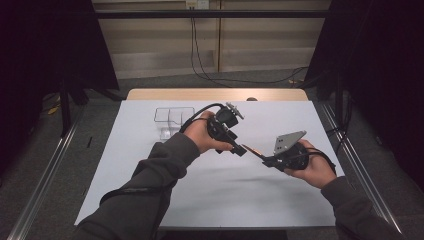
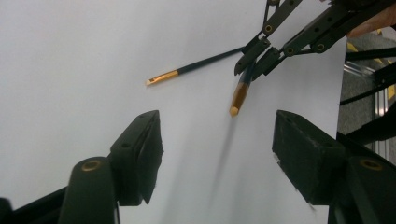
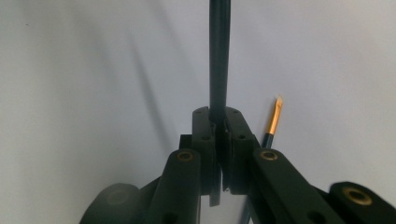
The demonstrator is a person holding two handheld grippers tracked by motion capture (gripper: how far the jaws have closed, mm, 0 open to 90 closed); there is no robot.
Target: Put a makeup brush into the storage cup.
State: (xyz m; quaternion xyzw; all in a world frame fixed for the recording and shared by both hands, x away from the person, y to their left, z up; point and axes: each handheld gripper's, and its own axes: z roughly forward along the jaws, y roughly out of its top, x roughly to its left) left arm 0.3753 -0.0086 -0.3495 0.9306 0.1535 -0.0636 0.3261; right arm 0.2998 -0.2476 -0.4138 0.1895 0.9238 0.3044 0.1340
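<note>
the right tongs are clenched on a dark brush, pinching it along the handle so its orange-gold end hangs free above the white tabletop. the left tongs are released, with nothing between their jaws, and face the brush from just beside it. a second brush lies flat on the tabletop beyond. a clear box sits farther back, well apart.

the grip looks thin and off-centre, so the brush could swivel or slip out if the right hand tilts. if the left tongs close off-line, they may knock the free end aside rather than catch it. a drop could land on the second brush and scatter both.
</note>
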